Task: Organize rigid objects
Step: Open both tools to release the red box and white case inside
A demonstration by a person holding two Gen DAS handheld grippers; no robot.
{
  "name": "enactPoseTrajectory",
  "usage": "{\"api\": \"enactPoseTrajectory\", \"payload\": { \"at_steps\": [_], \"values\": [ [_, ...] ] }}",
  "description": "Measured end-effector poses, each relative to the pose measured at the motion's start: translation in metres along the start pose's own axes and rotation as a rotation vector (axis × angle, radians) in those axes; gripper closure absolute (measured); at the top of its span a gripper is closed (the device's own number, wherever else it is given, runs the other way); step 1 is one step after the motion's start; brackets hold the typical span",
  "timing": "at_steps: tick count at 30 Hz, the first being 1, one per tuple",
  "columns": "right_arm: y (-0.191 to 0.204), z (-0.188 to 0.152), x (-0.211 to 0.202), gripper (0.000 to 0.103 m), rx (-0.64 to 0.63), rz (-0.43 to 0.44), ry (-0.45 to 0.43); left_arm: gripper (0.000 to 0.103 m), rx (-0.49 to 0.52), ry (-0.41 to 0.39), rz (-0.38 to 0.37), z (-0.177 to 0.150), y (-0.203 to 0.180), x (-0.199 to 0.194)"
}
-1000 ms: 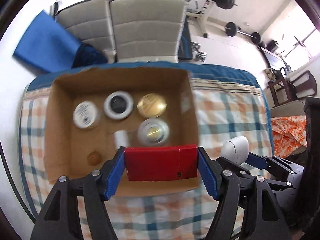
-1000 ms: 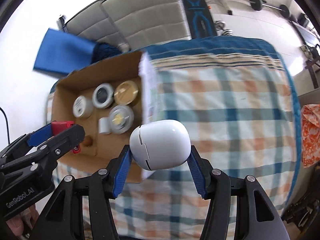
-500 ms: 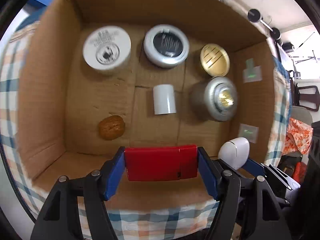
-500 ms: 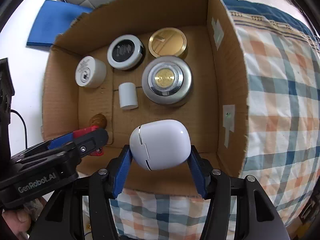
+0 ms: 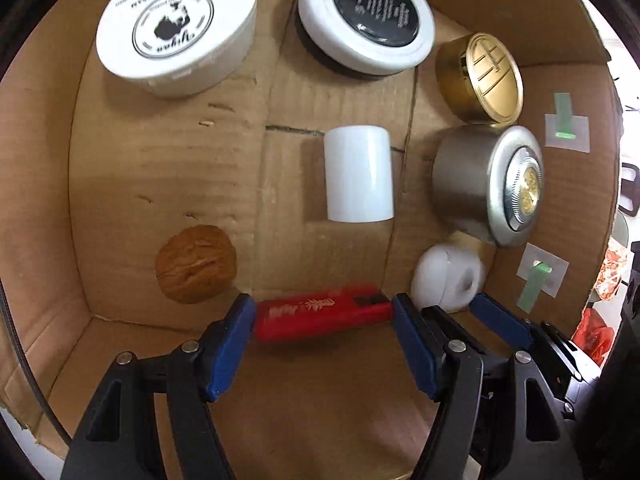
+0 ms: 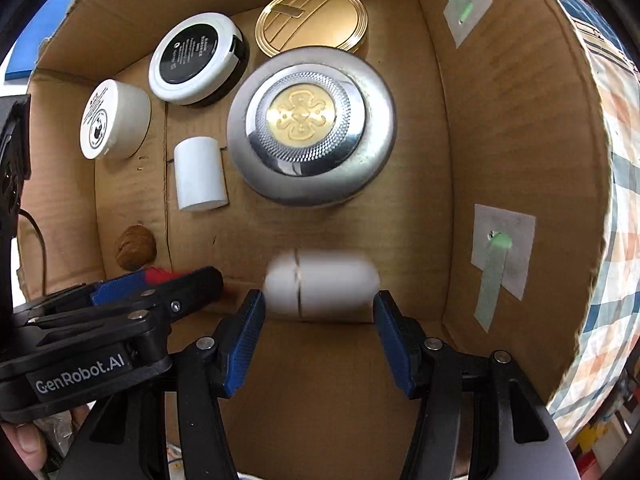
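While both grippers sit inside cardboard box (image 5: pixel 168 364): left gripper (image 5: pixel 323 322) brackets red case (image 5: pixel 322 314) (contact unclear); right gripper (image 6: pixel 319 312) released, white capsule (image 6: pixel 322 284) blurred.

I see a brown cardboard box (image 6: pixel 520 160) resting on a surface covered by a blue, orange and white checked cloth (image 6: pixel 624 168); only the box's right side shows the cloth beneath and beside it from my right wrist view.

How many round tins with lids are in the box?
4: white tin in the far left corner, black-topped tin beside it, gold tin far right, silver tin in front of the gold one.
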State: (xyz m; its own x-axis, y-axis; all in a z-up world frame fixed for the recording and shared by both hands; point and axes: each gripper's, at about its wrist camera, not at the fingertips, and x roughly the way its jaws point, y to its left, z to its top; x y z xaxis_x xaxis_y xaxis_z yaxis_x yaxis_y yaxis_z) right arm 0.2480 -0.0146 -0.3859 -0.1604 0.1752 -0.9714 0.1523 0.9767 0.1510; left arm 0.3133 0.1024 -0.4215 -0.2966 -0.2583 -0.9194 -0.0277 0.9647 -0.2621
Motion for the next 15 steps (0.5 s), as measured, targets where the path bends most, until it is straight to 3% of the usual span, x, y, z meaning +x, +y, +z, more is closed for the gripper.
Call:
{"api": "enactPoseTrajectory", "payload": {
  "at_steps": [9, 15],
  "values": [
    [0.006, 0.005, -0.013, 0.042, -0.013, 0.007, -0.01, 0.033, 0.029, -0.053, 0.049, -0.002, -0.009, -0.034],
    [0.015, -0.001, -0.043, 0.03, -0.034, -0.035, -0.084, 0.033, 0.048, -0.152, 0.114, -0.014, -0.013, -0.078]
  ]
}}
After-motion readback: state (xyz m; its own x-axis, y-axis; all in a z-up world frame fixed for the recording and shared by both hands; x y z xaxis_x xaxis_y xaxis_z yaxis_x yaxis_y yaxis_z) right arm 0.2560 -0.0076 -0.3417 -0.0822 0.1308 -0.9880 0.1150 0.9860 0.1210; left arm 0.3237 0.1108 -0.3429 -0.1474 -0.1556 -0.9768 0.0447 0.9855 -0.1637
